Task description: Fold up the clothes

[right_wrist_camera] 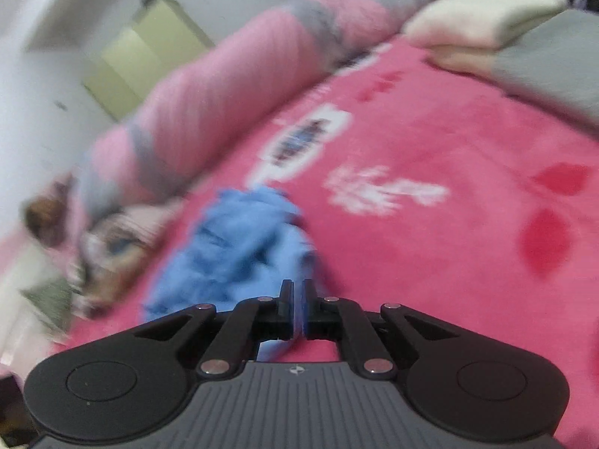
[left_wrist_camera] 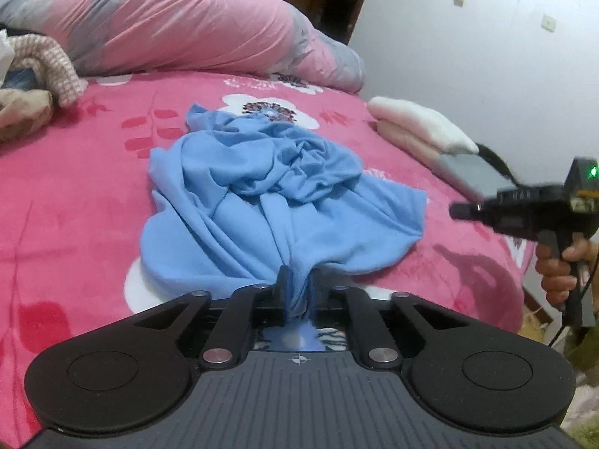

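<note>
On the pink floral blanket point(left_wrist_camera: 75, 194), the crumpled blue garment point(left_wrist_camera: 262, 187) has a bunched edge pinched by the left gripper point(left_wrist_camera: 297, 292); the right gripper point(right_wrist_camera: 297, 307) clamps a thin fold.

The left gripper point(left_wrist_camera: 297, 292) is being held at the near edge of the blue garment point(left_wrist_camera: 262, 187), pointed forward and downward over it, and a bunched fold of that garment is being pinched between its narrowly parted jaws. The right gripper point(right_wrist_camera: 298, 301) is being held off to the right of the garment, clear of it, its handle being clasped by a hand point(left_wrist_camera: 558, 262). Its jaws are being kept almost together; a blue sliver is being shown in the gap, though whether cloth is being gripped cannot be told.
</note>
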The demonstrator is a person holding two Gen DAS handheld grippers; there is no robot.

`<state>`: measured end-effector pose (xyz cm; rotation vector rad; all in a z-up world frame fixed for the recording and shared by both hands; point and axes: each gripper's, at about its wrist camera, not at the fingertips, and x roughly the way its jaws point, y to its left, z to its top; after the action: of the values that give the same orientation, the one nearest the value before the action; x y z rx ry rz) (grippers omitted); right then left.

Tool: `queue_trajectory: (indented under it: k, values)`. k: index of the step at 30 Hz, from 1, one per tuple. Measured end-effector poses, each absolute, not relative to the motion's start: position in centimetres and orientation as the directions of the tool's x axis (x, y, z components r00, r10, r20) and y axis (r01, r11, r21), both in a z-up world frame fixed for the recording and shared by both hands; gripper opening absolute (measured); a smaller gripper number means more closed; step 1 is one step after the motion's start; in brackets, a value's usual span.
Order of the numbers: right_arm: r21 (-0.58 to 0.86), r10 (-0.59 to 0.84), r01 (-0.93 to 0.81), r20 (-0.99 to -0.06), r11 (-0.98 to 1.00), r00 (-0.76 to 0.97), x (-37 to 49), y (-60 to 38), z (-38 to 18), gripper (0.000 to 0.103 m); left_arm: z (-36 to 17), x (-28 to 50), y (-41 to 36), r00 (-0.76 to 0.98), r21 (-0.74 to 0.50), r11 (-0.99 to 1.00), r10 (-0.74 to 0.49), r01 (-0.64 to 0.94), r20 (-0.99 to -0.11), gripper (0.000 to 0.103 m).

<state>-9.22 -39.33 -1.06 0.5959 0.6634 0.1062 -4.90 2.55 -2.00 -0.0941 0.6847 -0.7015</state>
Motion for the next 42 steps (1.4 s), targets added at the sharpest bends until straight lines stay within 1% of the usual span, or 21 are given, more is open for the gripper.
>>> queue_trajectory:
  k: [2, 4, 5, 6, 8, 10, 11, 13, 15, 20, 22, 24, 25, 27, 28, 30, 31, 32, 34, 38, 42]
  values:
    - [0.539, 0.259, 0.09, -0.537, 0.838, 0.803, -9.1, -39.8, -0.1, 0.007, -1.5, -4.6, 3.3, 0.57, -0.318, 0.764, -0.635, 0.561, -0.522, 0.031]
    - [0.525, 0.259, 0.058, -0.511, 0.849, 0.819, -8.3, -39.5, 1.1, 0.019, -0.9, -4.5, 3.7, 0.598, -0.318, 0.763, -0.641, 0.563, -0.481, 0.043]
    - [0.513, 0.261, 0.04, -0.502, 0.857, 0.825, -7.5, -39.1, 1.5, 0.04, -0.6, -4.3, 3.9, 0.613, -0.316, 0.767, -0.638, 0.559, -0.466, 0.046]
    - [0.5, 0.264, 0.022, -0.495, 0.866, 0.828, -6.4, -38.6, 1.9, 0.058, -0.4, -3.8, 4.0, 0.632, -0.312, 0.776, -0.629, 0.549, -0.453, 0.056]
    - [0.484, 0.294, -0.031, -0.478, 0.875, 0.828, -4.1, -37.2, 2.3, 0.063, -0.2, -2.8, 3.7, 0.674, -0.281, 0.801, -0.598, 0.529, -0.434, 0.068]
    - [0.479, 0.32, -0.059, -0.485, 0.876, 0.814, -1.1, -35.6, 2.0, 0.069, -0.5, -0.9, 2.6, 0.711, -0.203, 0.838, -0.539, 0.507, -0.452, 0.095]
    - [0.477, 0.333, -0.071, -0.492, 0.876, 0.804, 0.3, -34.7, 1.8, 0.071, -0.7, 0.2, 1.9, 0.73, -0.159, 0.858, -0.502, 0.489, -0.464, 0.101]
    - [0.475, 0.369, -0.107, -0.504, 0.874, 0.781, 2.9, -32.9, 1.3, 0.071, -1.3, 2.3, 1.0, 0.758, -0.1, 0.884, -0.445, 0.456, -0.477, 0.103]
    - [0.457, 0.413, -0.168, -0.511, 0.873, 0.754, 5.2, -30.5, 1.1, 0.071, -2.0, 4.6, 0.6, 0.753, -0.103, 0.897, -0.419, 0.43, -0.508, 0.103]
    - [0.301, 0.42, -0.298, -0.553, 0.906, 0.719, 11.3, -25.0, 1.4, 0.071, -3.6, 8.4, 1.5, 0.695, -0.251, 0.894, -0.446, 0.37, -0.565, 0.094]
    - [0.259, 0.411, -0.32, -0.587, 0.912, 0.697, 14.6, -23.3, 1.2, 0.071, -4.2, 9.4, 1.9, 0.681, -0.306, 0.888, -0.46, 0.343, -0.57, 0.076]
    - [0.228, 0.398, -0.333, -0.646, 0.915, 0.652, 18.3, -21.4, 0.3, 0.072, -4.8, 10.2, 2.0, 0.672, -0.346, 0.888, -0.456, 0.303, -0.583, 0.069]
    - [0.2, 0.378, -0.334, -0.671, 0.921, 0.639, 19.8, -20.4, -0.4, 0.072, -5.2, 10.4, 2.1, 0.667, -0.367, 0.886, -0.457, 0.283, -0.588, 0.06]
    - [0.142, 0.327, -0.33, -0.719, 0.933, 0.614, 22.5, -18.7, -2.1, 0.072, -5.9, 10.7, 2.4, 0.656, -0.411, 0.878, -0.462, 0.244, -0.597, 0.049]
    - [0.125, 0.309, -0.33, -0.745, 0.936, 0.592, 23.3, -18.2, -3.1, 0.068, -6.0, 10.7, 2.5, 0.655, -0.424, 0.876, -0.462, 0.23, -0.599, 0.041]
    - [0.134, 0.309, -0.337, -0.781, 0.932, 0.543, 24.4, -17.9, -4.8, 0.047, -6.2, 10.4, 2.5, 0.655, -0.432, 0.877, -0.455, 0.212, -0.603, 0.031]
    - [0.157, 0.324, -0.333, -0.778, 0.93, 0.539, 24.3, -18.2, -5.0, 0.029, -6.2, 10.2, 2.6, 0.661, -0.426, 0.88, -0.448, 0.208, -0.603, 0.022]
    - [0.188, 0.346, -0.324, -0.761, 0.927, 0.548, 23.9, -18.7, -5.0, 0.014, -6.0, 9.8, 2.6, 0.667, -0.425, 0.881, -0.446, 0.208, -0.596, 0.019]
    - [0.288, 0.409, -0.293, -0.701, 0.912, 0.584, 22.5, -20.8, -3.8, 0.011, -5.5, 8.8, 2.8, 0.684, -0.422, 0.877, -0.454, 0.23, -0.571, 0.009]
    - [0.461, 0.48, -0.231, -0.55, 0.857, 0.684, 18.0, -26.4, -0.2, 0.01, -3.6, 5.9, 3.0, 0.691, -0.4, 0.845, -0.526, 0.356, -0.496, 0.007]
    - [0.582, 0.47, -0.163, -0.428, 0.797, 0.772, 11.5, -32.9, 2.6, 0.01, -2.1, 2.3, 2.9, 0.655, -0.379, 0.78, -0.625, 0.498, -0.424, 0.007]
